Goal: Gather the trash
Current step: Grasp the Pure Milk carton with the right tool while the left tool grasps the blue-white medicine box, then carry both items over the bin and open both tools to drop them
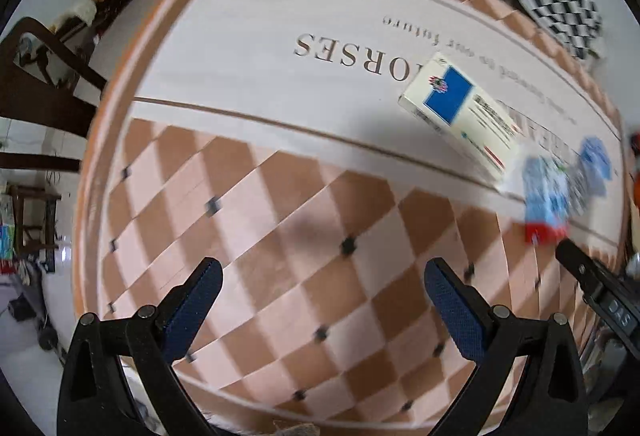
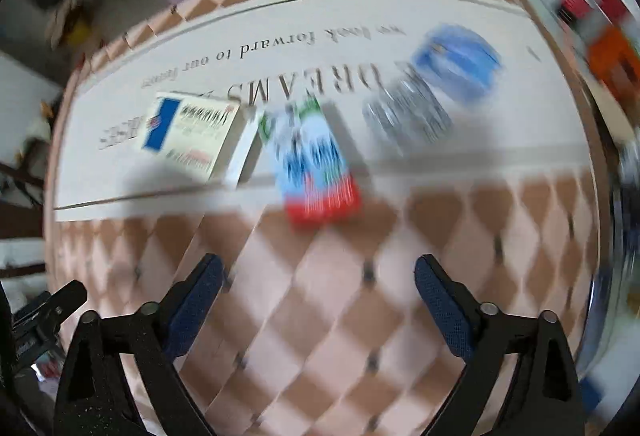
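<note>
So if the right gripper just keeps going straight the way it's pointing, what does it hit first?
Probably the bare checkered tablecloth. The right gripper points down at it with open, empty jaws; the red and blue packet lies beyond the line, though blur makes depth uncertain.

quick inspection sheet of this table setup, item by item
surface: table with checked cloth and a lettered white band
job's things: cream box, blue and red carton, silver wrapper, blue packet, all lying on the band
clutter: nothing seen
grippers: left gripper and right gripper both open, empty, above the cloth
cables: nothing seen
surroundings: wooden chair, checked cushion, blurred goods around the table
</note>
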### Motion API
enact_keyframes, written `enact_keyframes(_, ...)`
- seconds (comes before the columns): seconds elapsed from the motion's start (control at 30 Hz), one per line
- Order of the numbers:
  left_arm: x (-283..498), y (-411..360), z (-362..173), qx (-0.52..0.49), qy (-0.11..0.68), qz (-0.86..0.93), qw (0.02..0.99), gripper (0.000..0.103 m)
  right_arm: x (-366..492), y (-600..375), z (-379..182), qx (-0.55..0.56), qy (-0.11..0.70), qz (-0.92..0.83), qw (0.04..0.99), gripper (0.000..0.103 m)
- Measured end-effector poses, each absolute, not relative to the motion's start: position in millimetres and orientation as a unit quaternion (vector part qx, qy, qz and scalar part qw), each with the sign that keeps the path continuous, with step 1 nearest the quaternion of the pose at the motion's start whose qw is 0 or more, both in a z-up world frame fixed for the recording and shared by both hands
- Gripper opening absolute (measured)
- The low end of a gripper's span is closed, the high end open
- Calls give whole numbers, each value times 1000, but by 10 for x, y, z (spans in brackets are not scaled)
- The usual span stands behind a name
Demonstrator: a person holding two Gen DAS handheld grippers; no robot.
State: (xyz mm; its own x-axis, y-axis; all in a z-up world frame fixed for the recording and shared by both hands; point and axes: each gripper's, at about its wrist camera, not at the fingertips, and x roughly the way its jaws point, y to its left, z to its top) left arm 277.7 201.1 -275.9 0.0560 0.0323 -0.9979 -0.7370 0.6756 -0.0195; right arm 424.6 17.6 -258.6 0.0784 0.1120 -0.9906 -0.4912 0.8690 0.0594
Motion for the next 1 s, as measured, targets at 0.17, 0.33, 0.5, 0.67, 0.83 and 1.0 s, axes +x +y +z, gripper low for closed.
enact_keyframes(0.17,3136,2133,-3002,-315,643,289,636,103,4618,543,-3010,-184,674,222,680,65)
enact_keyframes(0.33,3446,2254,-3089,-415,624,276,602,102,4854,431,-3012,-127,698,211,672,54)
enact_keyframes(0.5,3766,2321,-3318,-528,594,279,540,102,5273,188,-2829,-86,686,160,704,54)
enact_keyframes(0.67,3892,2307,-3618,-564,600,308,476,102,5620,94,-2890,-79,685,123,714,54)
enact_keyframes(0.83,3823,2269,-3611,-544,599,335,482,95,5736,84,-2916,-73,685,116,716,54)
enact_keyframes(1.0,3792,2146,-3423,-462,623,316,547,80,5492,116,-2851,-75,678,126,720,54)
